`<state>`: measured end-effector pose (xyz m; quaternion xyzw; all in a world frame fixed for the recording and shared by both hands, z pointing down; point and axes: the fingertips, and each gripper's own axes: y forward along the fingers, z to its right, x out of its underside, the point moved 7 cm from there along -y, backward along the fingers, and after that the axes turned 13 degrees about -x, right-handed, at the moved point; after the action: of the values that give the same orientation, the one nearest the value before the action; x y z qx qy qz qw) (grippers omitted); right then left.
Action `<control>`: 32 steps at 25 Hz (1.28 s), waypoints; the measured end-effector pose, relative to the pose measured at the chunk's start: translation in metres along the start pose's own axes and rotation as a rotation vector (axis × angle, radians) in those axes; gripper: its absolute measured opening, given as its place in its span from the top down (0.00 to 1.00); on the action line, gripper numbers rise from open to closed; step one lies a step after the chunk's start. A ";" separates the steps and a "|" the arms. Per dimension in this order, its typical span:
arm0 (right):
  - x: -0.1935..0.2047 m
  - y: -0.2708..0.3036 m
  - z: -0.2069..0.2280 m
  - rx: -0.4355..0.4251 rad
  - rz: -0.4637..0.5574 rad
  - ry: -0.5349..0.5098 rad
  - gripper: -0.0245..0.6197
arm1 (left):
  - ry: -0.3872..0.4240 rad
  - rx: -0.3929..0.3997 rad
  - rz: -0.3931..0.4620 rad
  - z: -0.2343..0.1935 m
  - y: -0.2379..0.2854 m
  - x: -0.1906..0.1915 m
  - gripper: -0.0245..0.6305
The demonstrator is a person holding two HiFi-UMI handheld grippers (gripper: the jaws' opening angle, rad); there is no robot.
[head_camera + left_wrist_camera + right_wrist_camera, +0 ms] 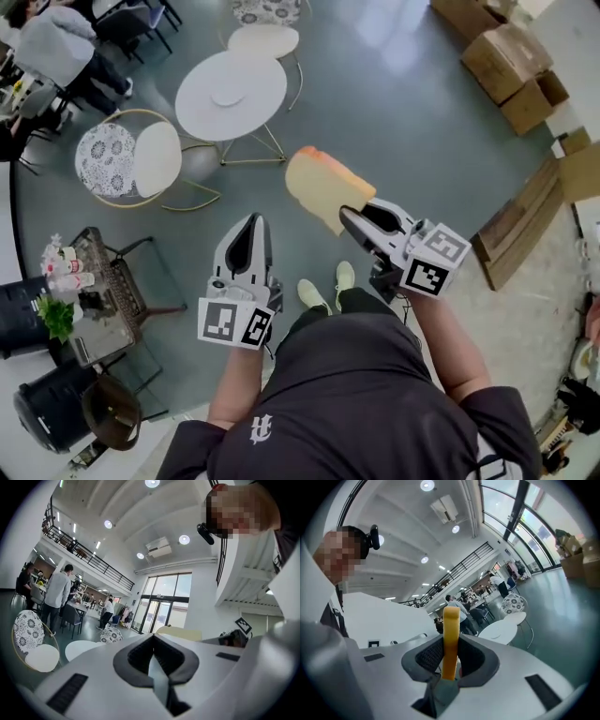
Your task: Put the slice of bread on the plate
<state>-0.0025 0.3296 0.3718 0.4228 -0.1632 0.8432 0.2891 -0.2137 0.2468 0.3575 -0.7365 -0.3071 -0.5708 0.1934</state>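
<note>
Two grippers are held out level in front of the person, above a pair of pale shoes (320,287) on the grey-green floor. The left gripper (251,225) has its jaws drawn together with nothing between them. The right gripper (352,215) has its jaws narrowed onto the slice of bread (322,184), pinching it by its lower edge. The slice stands up on edge between the pads and sticks out past the tips, in mid-air, clear of any surface.

Farther out is a round white table (199,105) with a small white plate (228,96) on its top, well apart from the bread. A chair with a patterned back (105,159) stands to the left of the table. Cardboard boxes (511,62) are stacked at the far right.
</note>
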 end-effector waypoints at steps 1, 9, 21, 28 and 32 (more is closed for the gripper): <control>-0.003 -0.002 -0.004 0.011 -0.006 -0.023 0.83 | 0.002 0.003 0.003 0.006 -0.002 -0.003 0.95; -0.029 0.003 -0.044 0.026 -0.035 -0.248 0.83 | 0.021 0.011 0.046 0.022 -0.002 -0.029 0.96; -0.044 -0.037 -0.016 -0.060 0.018 -0.157 0.83 | 0.015 -0.036 0.042 0.050 0.007 -0.019 0.96; -0.041 -0.044 0.006 -0.325 0.189 0.224 0.83 | 0.005 -0.032 0.012 0.060 0.013 -0.013 0.95; -0.033 -0.040 0.014 -0.321 0.215 0.264 0.83 | 0.031 -0.052 0.010 0.056 0.006 -0.010 0.96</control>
<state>0.0472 0.3418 0.3550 0.2376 -0.2999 0.8804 0.2800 -0.1709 0.2754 0.3326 -0.7340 -0.2854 -0.5889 0.1818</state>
